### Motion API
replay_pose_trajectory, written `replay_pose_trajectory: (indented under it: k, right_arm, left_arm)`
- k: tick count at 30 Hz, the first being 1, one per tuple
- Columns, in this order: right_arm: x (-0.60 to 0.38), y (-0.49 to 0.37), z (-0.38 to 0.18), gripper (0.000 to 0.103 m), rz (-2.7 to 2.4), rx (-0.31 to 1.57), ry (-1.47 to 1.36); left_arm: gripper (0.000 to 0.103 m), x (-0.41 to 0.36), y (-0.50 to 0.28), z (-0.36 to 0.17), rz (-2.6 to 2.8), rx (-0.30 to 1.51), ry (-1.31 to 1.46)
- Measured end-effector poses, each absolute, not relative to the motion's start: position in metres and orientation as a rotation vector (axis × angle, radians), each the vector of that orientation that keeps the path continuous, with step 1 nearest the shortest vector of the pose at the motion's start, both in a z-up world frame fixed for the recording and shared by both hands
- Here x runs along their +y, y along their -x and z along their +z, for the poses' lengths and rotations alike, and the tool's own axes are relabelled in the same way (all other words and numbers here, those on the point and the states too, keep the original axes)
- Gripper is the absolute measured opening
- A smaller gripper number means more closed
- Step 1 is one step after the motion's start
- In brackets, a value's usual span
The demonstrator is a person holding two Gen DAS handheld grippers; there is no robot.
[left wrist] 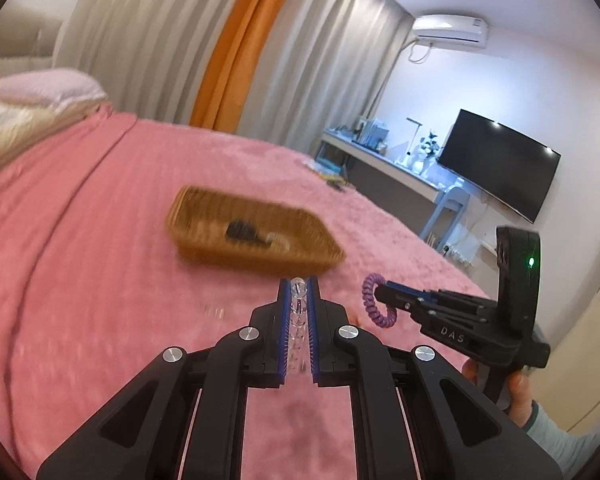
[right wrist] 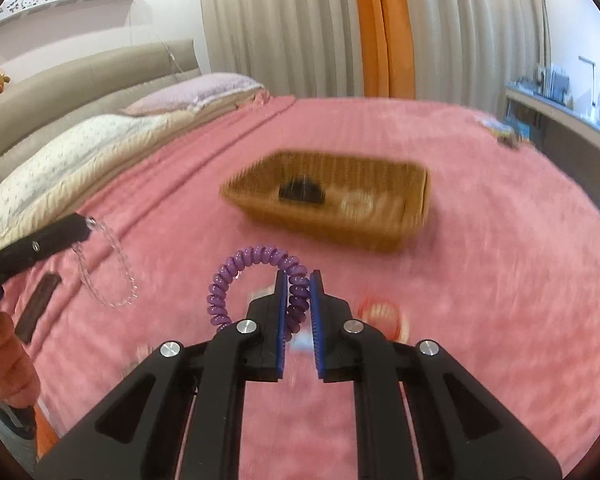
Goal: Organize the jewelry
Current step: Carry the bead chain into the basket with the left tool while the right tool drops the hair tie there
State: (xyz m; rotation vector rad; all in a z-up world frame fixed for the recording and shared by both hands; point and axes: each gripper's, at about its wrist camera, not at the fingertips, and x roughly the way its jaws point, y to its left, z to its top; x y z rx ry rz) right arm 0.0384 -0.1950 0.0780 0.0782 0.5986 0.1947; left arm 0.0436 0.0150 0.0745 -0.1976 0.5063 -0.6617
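A wicker basket (left wrist: pixel 204 222) (right wrist: pixel 414 200) sits on the pink bed, holding a black item (left wrist: pixel 242 232) (right wrist: pixel 302 192) and a pale ring-shaped piece (right wrist: pixel 358 203). My left gripper (left wrist: pixel 299 286) is shut on a clear bead bracelet (left wrist: pixel 298 312), which hangs from its tip in the right wrist view (right wrist: pixel 110 264). My right gripper (right wrist: pixel 299 278) is shut on a purple spiral coil band (right wrist: pixel 236 272), also seen in the left wrist view (left wrist: pixel 374 300). Both grippers are held above the bed, short of the basket.
A red ring-shaped piece (right wrist: pixel 382 316) and a dark flat bar (right wrist: pixel 38 308) lie on the pink blanket (left wrist: pixel 80 240). Pillows (right wrist: pixel 80 152) lie at the bed's head. A desk (left wrist: pixel 380 160) and TV (left wrist: pixel 500 164) stand beyond the bed.
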Motion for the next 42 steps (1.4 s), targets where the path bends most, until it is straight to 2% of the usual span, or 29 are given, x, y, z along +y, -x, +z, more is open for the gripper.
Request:
replay_pose_trajectory:
  k: [6, 10, 22, 30, 31, 33, 35, 42]
  right_arm:
    - [-0.206, -0.099, 0.112, 0.009, 0.114, 0.555, -0.043]
    - [-0.216, -0.147, 0.109, 0.009, 0.073, 0.586, -0.051]
    - [-0.238, -0.262, 0.038, 0.009, 0.011, 0.807, -0.106]
    - [-0.239, -0.279, 0.008, 0.010, -0.013, 0.895, -0.093]
    - [-0.238, -0.279, 0.009, 0.011, -0.009, 0.897, -0.098]
    - [-0.239, -0.275, 0.011, 0.018, -0.004, 0.901, -0.110]
    - [-0.241, -0.265, 0.019, 0.025, -0.005, 0.882, -0.112]
    - [-0.239, -0.204, 0.066, 0.028, 0.051, 0.792, -0.135]
  left_arm:
    - [0.006, -0.017, -0.102, 0.107, -0.668, 0.460, 0.155]
    - [0.006, -0.034, -0.150, 0.108, -0.655, 0.464, 0.147]
    - [0.006, -0.054, -0.276, 0.037, -0.580, 0.644, 0.156]
    - [0.007, -0.052, -0.294, 0.010, -0.553, 0.728, 0.150]
    - [0.008, -0.052, -0.293, 0.010, -0.551, 0.729, 0.150]
    - [0.030, -0.047, -0.287, 0.014, -0.548, 0.725, 0.153]
    - [0.040, -0.045, -0.277, 0.021, -0.537, 0.706, 0.150]
    - [0.043, -0.017, -0.215, 0.063, -0.558, 0.621, 0.167]
